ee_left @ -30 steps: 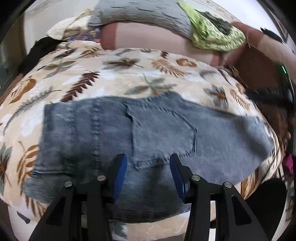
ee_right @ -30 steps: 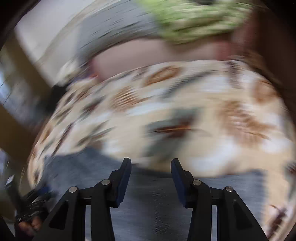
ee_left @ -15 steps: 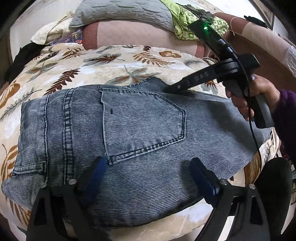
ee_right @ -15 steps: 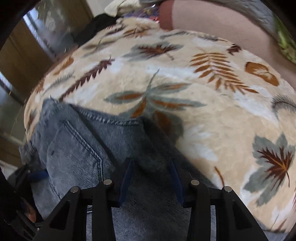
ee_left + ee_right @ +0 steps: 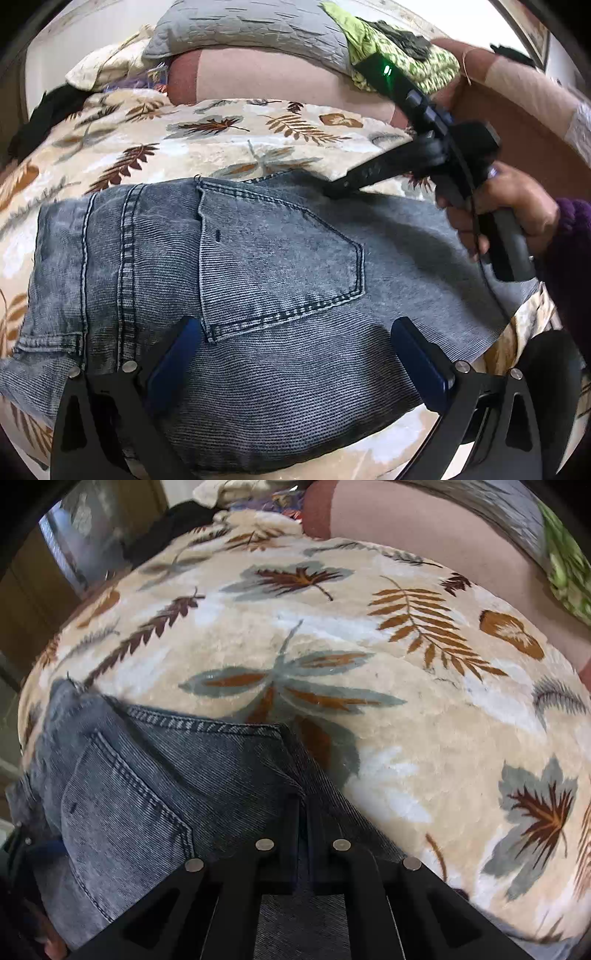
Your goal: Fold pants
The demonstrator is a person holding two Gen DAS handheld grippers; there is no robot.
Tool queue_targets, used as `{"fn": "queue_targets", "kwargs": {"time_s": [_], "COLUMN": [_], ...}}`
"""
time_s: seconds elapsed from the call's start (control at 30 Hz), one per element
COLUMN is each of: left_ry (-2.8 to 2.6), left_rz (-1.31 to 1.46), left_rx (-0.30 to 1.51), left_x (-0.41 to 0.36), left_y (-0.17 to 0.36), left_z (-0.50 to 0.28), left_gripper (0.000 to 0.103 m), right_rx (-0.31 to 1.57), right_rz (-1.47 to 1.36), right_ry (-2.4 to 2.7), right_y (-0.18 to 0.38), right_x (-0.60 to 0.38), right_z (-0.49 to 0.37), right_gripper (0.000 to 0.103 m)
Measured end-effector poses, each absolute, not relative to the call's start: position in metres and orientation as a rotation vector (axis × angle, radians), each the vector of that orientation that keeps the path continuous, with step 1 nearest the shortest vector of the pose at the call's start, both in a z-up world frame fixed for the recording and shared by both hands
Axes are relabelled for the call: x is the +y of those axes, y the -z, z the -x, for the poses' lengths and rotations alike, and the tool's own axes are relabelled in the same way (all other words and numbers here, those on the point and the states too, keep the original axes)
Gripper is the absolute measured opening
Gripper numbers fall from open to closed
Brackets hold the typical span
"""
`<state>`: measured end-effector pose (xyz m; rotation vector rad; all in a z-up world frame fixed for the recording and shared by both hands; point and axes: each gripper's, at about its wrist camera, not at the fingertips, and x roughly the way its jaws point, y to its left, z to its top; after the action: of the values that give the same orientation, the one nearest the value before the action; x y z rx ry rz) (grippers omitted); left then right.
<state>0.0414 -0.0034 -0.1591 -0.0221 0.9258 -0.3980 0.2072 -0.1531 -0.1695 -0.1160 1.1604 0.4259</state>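
The grey-blue denim pants (image 5: 258, 280) lie folded on a leaf-print blanket (image 5: 221, 136), back pocket up. My left gripper (image 5: 295, 354) is wide open just above the near edge of the pants, empty. My right gripper (image 5: 303, 812) is shut on the far edge of the pants (image 5: 221, 760), near the seat seam. In the left wrist view the right gripper (image 5: 332, 190) reaches in from the right, held by a hand, its tip on the far edge of the denim.
A grey pillow (image 5: 243, 26) and a green cloth (image 5: 399, 51) lie on a brown cushion (image 5: 280, 74) at the back. The leaf-print blanket (image 5: 369, 646) spreads beyond the pants. A wooden door (image 5: 22, 602) stands at the left.
My left gripper opened wide over the near edge of the pants. My right gripper came down onto the far edge and closed on the denim.
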Motion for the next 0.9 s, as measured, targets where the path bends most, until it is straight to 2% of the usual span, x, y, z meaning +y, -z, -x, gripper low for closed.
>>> {"fn": "queue_targets", "kwargs": {"time_s": [0.1,0.2,0.43,0.5,0.53,0.57,0.73,0.9], "left_ry": [0.387,0.378,0.305,0.289,0.282,0.273,0.198,0.230], "left_rz": [-0.018,-0.023,-0.170,-0.183,-0.186,-0.193,-0.210,-0.199], "left_rx": [0.924,0.920,0.912,0.914,0.914,0.914,0.921,0.771], "left_x": [-0.008,-0.010,-0.029,-0.031,-0.031,-0.032,-0.037,-0.063], "left_y": [0.161,0.161,0.169,0.170,0.170,0.171,0.155,0.091], "left_z": [-0.040,-0.040,-0.036,-0.033,-0.033,-0.032,-0.025,0.004], "left_gripper": [0.102,0.103,0.103,0.103,0.103,0.103,0.103,0.103], "right_rx": [1.152,1.045,0.797,0.754,0.736,0.717,0.636,0.517], "right_rz": [-0.053,-0.096,-0.323,-0.350,-0.368,-0.390,-0.400,-0.457], "right_ry": [-0.424,-0.373,-0.128,-0.078,-0.056,-0.034,0.005,-0.016], "right_y": [0.150,0.121,0.087,0.089,0.092,0.097,0.102,0.094], "right_x": [-0.180,-0.215,-0.329,-0.350,-0.359,-0.368,-0.389,-0.401], "right_z": [-0.194,-0.158,-0.025,0.009,0.028,0.046,0.093,0.105], "right_gripper": [0.009,0.009,0.011,0.027,0.048,0.064,0.066,0.066]}}
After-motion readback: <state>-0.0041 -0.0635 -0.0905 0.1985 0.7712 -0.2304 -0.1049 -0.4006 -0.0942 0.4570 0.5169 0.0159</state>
